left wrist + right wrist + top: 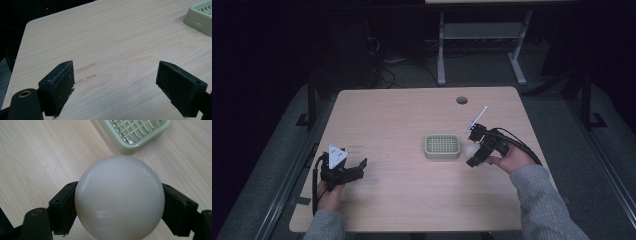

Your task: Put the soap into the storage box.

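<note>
Just right of the green tray (pixel 442 146): right gripper (pixel 473 151) clamped on white ball (pixel 119 197). Well left: left gripper (pixel 358 166) gaping, empty, over bare table (pixel 402 115).

One table (pixel 402 200), light wood, with one round cable hole (pixel 461 100) near its far edge. One pale green grid tray (pixel 442 146) on it, one white ball (pixel 119 197), and one thin white stick (pixel 478 117) near the far right side. Two black grippers, left gripper (pixel 360 165) and right gripper (pixel 472 150), held by two hands, one each.
</note>
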